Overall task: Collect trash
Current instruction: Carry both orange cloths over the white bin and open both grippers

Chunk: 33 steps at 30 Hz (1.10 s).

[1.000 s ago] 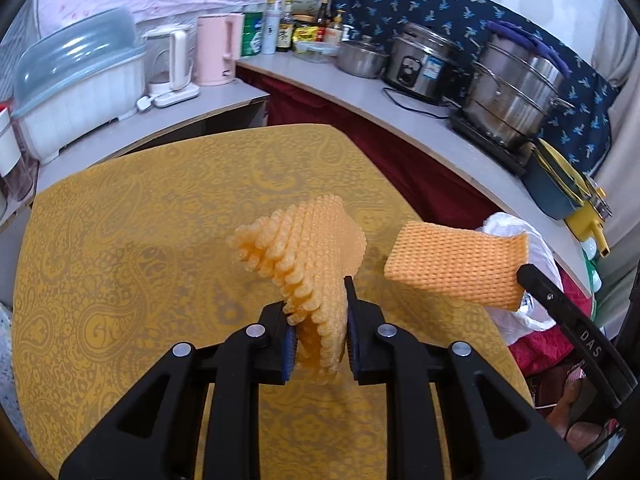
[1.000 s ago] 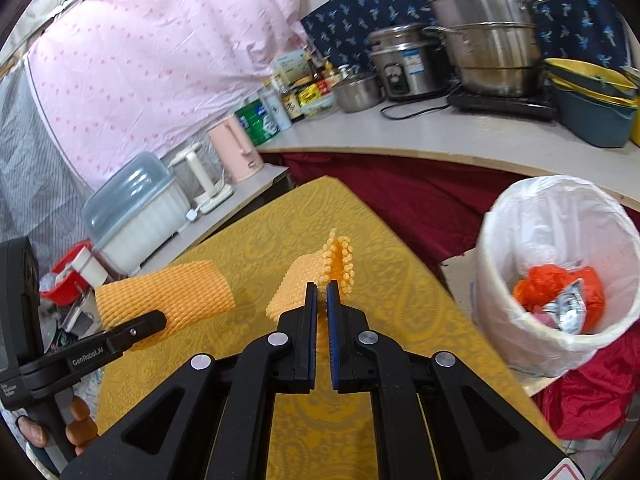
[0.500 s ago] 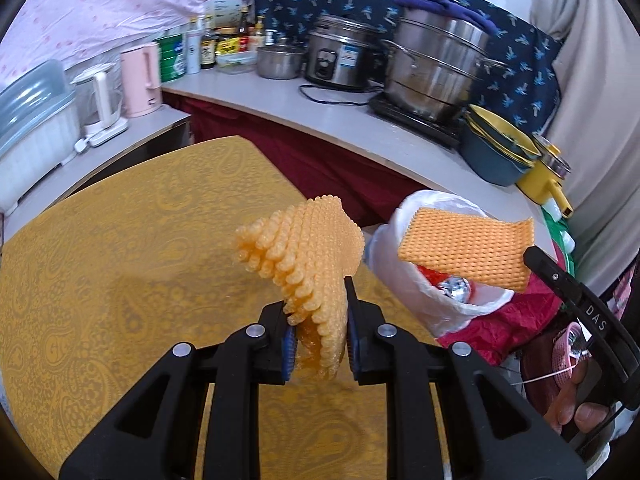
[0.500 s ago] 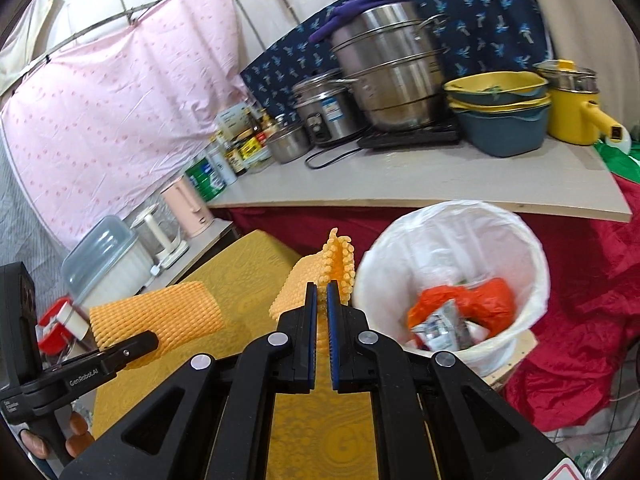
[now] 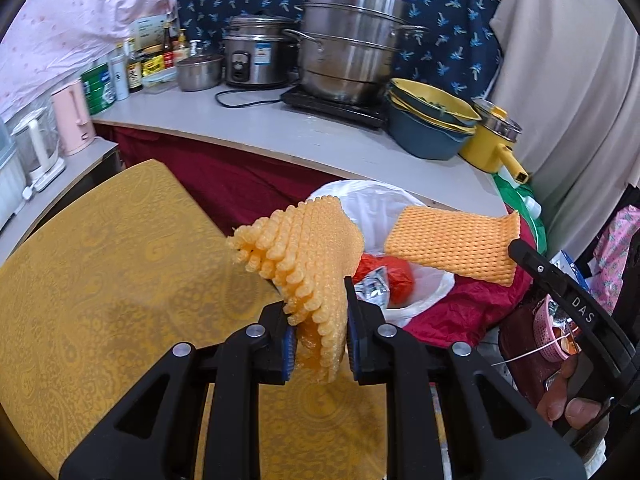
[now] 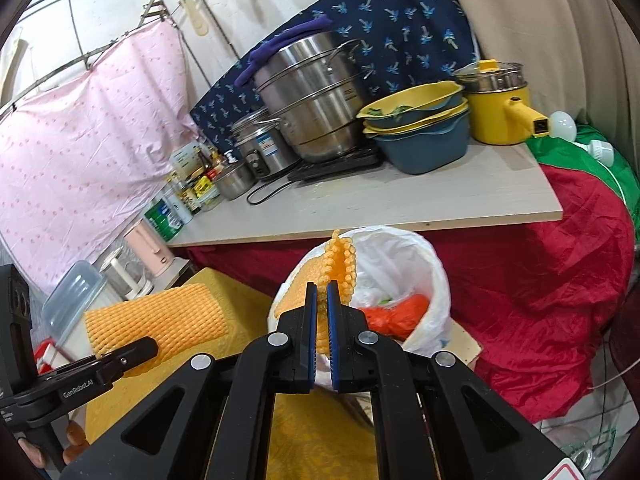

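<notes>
My left gripper point(image 5: 319, 316) is shut on an orange foam fruit net point(image 5: 312, 256), held above the yellow table's right edge. My right gripper point(image 6: 322, 312) is shut on a second orange foam net point(image 6: 340, 258), held just over the near rim of the white-lined trash bin point(image 6: 404, 248). The bin holds an orange wrapper point(image 6: 400, 312) and other trash. In the left wrist view the right gripper's net point(image 5: 452, 242) hangs over the bin point(image 5: 372, 200). In the right wrist view the left gripper's net point(image 6: 156, 318) is at lower left over the table.
The yellow patterned table point(image 5: 100, 280) is below left. A grey counter point(image 6: 400, 200) behind the bin carries steel pots point(image 6: 316, 96), stacked basins point(image 6: 420, 128) and a yellow pot point(image 6: 496, 116). Red cloth point(image 6: 540, 300) lies around the bin.
Both grippers have swung right from over the table toward the trash bin, each still holding its foam net. The right gripper's net now hangs over the bin.
</notes>
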{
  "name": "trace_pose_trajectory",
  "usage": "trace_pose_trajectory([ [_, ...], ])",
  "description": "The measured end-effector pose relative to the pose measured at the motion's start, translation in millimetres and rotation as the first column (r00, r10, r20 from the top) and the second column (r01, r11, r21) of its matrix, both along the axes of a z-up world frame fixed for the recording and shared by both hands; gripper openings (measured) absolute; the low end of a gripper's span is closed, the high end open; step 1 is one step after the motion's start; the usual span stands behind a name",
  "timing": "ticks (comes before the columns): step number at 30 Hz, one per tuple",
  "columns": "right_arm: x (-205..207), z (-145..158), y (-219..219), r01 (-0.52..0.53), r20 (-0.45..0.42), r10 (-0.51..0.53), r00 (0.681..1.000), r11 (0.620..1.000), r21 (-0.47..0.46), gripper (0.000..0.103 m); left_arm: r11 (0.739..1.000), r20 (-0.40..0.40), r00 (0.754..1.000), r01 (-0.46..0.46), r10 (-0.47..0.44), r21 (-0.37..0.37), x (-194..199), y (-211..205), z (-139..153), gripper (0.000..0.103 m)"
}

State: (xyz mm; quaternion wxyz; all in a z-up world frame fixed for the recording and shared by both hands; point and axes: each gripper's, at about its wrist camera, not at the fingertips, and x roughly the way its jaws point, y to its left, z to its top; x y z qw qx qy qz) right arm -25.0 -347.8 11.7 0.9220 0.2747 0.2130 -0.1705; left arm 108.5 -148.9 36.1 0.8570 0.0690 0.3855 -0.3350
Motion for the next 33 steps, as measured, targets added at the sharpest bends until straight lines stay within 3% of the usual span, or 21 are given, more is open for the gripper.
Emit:
trace_pose_trajectory([
  [14, -22, -18, -47, 0.090, -0.005, -0.090, 0.996, 0.995, 0.033, 0.006, 0.994, -0.039, 0.995, 0.091, -0.088, 0.062, 8, -82, -22, 0.021],
  [21, -12, -29, -62, 0.096, -0.025, -0.095, 0.995, 0.995, 0.041, 0.006, 0.993, -0.053, 0.996, 0.077, -0.073, 0.086, 30, -108, -37, 0.023],
  [23, -8, -31, -64, 0.091, -0.030, -0.090, 0.995, 0.995, 0.042, 0.006, 0.995, -0.057, 0.997, 0.063, -0.058, 0.081, 39, -111, -38, 0.026],
  [26, 3, -35, -65, 0.081, -0.036, -0.080, 0.996, 0.996, 0.043, 0.006, 0.997, -0.050, 0.998, 0.034, -0.030, 0.072, 48, -109, -38, 0.042],
  [28, 14, -37, -66, 0.069, -0.041, -0.067, 0.997, 0.997, 0.044, 0.006, 0.997, -0.036, 0.999, 0.011, -0.009, 0.071, 53, -106, -37, 0.058],
  [33, 40, -38, -63, 0.035, -0.039, -0.034, 0.999, 0.998, 0.043, 0.006, 0.998, -0.025, 1.000, -0.013, 0.015, 0.066, 66, -100, -35, 0.058],
])
